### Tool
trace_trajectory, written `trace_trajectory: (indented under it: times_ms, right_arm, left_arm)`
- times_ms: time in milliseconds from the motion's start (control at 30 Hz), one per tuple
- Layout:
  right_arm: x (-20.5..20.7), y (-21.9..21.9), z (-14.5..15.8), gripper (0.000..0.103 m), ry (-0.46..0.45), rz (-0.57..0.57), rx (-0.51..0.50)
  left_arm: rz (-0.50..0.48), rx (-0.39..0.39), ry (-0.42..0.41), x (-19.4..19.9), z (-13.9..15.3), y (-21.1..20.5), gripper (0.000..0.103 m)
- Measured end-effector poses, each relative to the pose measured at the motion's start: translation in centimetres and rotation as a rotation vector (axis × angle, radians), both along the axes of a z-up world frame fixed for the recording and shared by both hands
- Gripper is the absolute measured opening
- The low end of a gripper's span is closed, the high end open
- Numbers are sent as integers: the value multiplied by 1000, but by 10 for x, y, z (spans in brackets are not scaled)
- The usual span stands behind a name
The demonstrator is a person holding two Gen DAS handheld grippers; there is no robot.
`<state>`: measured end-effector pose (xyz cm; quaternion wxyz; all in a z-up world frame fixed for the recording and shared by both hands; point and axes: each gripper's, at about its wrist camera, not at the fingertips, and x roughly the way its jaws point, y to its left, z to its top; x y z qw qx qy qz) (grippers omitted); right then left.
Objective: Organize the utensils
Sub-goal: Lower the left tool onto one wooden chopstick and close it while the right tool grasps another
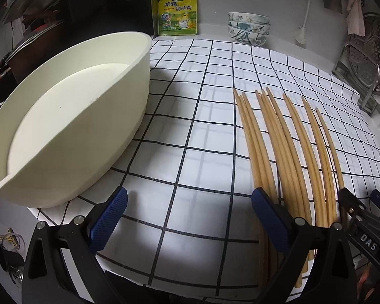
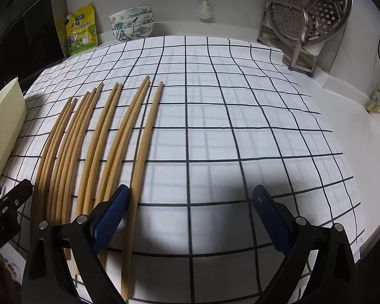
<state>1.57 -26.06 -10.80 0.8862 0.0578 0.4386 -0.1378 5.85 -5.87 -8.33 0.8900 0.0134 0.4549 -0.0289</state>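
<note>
Chopsticks (image 2: 109, 147) on cloth, left of agape right tool (image 2: 190, 217).

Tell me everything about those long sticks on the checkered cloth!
They are chopsticks, plain and pale tan, seemingly wood or bamboo. Roughly ten lie flat, side by side in loose groups, on the white cloth with black grid lines, all pointing the same way, thin tips away from the cameras. A cream tub sits apart to their left. The left gripper and right gripper are both open above their near ends, holding none.
</note>
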Motion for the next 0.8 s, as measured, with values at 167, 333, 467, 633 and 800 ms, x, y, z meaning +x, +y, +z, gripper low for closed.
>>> trace_trajectory:
  times_ms: [167,333,467,633,800]
  right_arm:
    - [-2,-6,-1,94,-13,-2,17]
    - [-1,-5,-2,94,-18,12,23]
    - [0,-6,-2,94,-20,14,28]
    - [0,-5,-2,94,-21,14,27]
    - [0,-5,-2,94,-21,15,27]
  left_arm:
    - [2,10,-2,3,-2,-4,97]
    - [-14,28,1,-1,-2,-8,97]
    - [-25,5,-24,-5,6,-8,97]
    - [-46,36,-26,-6,3,-15,97]
    - [-51,23,-16,-7,3,-15,97]
